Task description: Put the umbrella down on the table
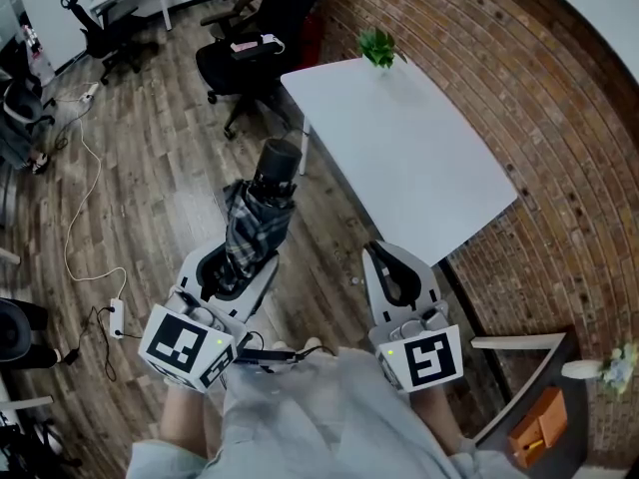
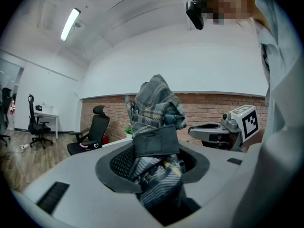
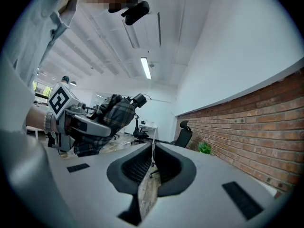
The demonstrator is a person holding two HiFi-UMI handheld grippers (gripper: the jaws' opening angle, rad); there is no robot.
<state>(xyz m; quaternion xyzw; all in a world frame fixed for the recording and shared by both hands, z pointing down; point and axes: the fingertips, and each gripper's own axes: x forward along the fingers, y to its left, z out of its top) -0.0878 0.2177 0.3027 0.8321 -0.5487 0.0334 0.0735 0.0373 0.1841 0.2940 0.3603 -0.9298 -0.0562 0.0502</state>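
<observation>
A folded grey plaid umbrella (image 1: 252,223) with a black handle end (image 1: 277,165) points up and away from me, held over the wooden floor to the left of the white table (image 1: 429,168). My left gripper (image 1: 238,259) is shut on the umbrella's lower part. In the left gripper view the umbrella's fabric and strap (image 2: 154,127) fill the gap between the jaws of that gripper (image 2: 154,167). My right gripper (image 1: 392,262) hovers beside the table's near corner, shut with nothing in it. The right gripper view shows its own jaws (image 3: 151,175) almost together and the umbrella (image 3: 111,114) off to the left.
A small green plant (image 1: 377,46) stands at the table's far end. A black office chair (image 1: 262,33) sits beyond the table. A cable and power strip (image 1: 115,315) lie on the floor at left. A brick wall (image 1: 559,168) runs along the right.
</observation>
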